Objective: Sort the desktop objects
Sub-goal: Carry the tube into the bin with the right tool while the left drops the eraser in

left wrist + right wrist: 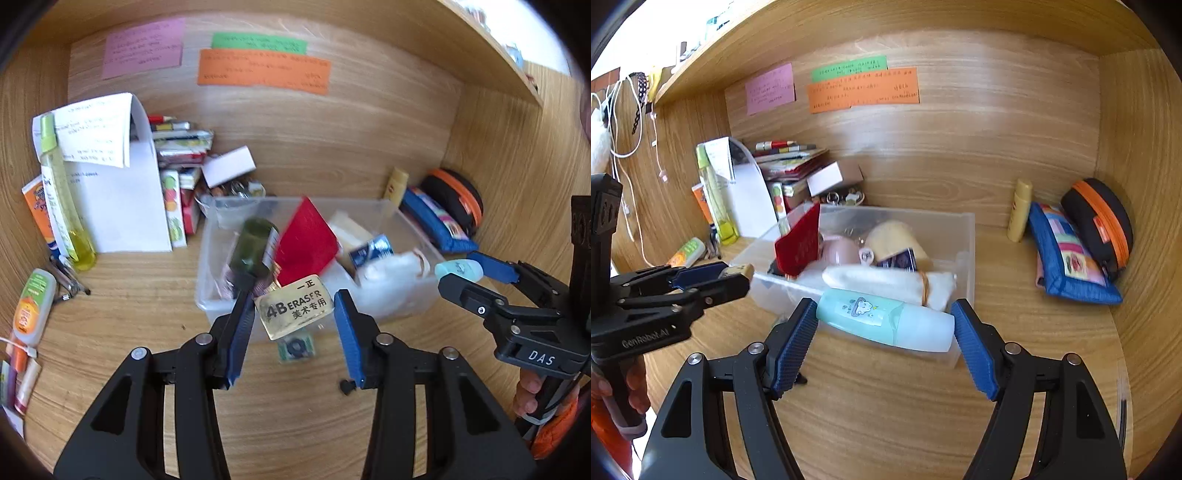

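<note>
**Two grippers loaded over the clear bin**

A wooden desk alcove (886,424) with coloured notes (263,72) on its back wall holds a clear plastic bin (964,236) of odds and ends. The left gripper (293,325) clamps a gold eraser (293,308) at the bin's near edge. The right gripper (884,325) grips a mint-green bottle (882,319) lengthwise, just before the bin.
</note>
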Motion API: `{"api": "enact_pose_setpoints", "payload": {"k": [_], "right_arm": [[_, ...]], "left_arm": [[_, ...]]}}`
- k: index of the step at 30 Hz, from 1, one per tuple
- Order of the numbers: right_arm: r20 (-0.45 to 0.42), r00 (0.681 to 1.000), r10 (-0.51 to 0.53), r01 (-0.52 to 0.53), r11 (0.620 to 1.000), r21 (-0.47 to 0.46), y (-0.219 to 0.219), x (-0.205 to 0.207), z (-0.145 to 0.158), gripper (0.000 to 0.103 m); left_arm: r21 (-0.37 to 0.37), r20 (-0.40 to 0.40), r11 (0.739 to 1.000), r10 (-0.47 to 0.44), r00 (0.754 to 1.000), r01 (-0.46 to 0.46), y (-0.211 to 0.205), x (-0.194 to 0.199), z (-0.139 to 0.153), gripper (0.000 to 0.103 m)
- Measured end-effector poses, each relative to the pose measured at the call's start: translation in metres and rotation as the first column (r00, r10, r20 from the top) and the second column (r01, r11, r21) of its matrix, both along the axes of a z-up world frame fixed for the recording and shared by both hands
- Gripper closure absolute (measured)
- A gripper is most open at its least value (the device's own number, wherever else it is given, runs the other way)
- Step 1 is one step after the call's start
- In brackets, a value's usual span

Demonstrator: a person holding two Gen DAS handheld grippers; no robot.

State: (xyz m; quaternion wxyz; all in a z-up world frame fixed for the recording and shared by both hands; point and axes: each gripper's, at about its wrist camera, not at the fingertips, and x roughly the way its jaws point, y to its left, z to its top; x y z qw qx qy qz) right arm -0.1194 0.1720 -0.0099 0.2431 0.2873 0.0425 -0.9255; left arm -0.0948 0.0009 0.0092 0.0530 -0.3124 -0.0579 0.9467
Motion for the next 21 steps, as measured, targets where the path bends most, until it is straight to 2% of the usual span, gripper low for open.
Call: {"api": "enact_pose_setpoints", "payload": {"k": [11, 15, 21], "right_arm": [[-0.029, 0.999, -0.028, 0.029, 0.999, 0.033, -0.023, -0.035, 0.02, 0.032], [-0.017, 0.999, -0.037, 0.038, 0.998, 0.048, -0.033, -0.052, 0.021, 0.032], [0.038, 0.999, -0.013, 0.011, 0.998, 0.054, -0.048, -0.073, 0.009, 0.032]], "left_arm": [[0.03, -0.026, 1.0, -0.007, 1.0, 0.007, -0.018, -0.027, 0.004, 0.059], [0.043, -0.019, 0.999, -0.008, 1.0, 0.009, -0.022, -0.039, -0.001, 0.059], [0.037, 0.01, 0.999, -0.026, 1.0, 0.026, -0.022, -0.053, -0.013, 0.059]]}}
